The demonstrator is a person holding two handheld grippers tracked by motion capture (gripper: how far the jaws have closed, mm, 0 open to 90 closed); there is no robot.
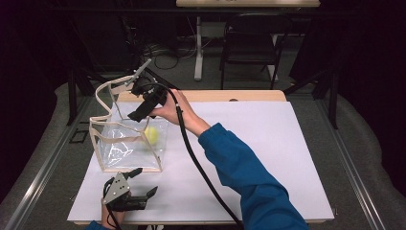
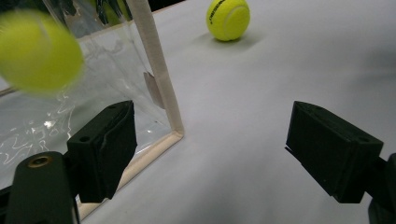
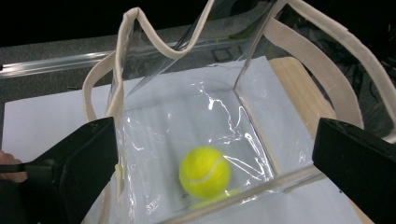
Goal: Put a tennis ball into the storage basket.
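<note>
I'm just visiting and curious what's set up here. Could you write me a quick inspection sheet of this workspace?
Surface: white sheet over a wooden table.
Job's things: clear bag with beige trim, standing open; one tennis ball inside it; a second ball on the sheet outside.
Clutter: nothing seen.
Grippers: right gripper above the bag, jaws open and empty; left gripper at the near edge, open and empty.
Cables: black cable trails from the right gripper.
Surroundings: dark room, chair, floor cables.

jaws wide apart, nothing between; clear bag [image 2: 93,79] left, blurry tennis ball [image 2: 39,53] inside, second ball [image 2: 228,18] on white surface [image 2: 261,93]
</note>
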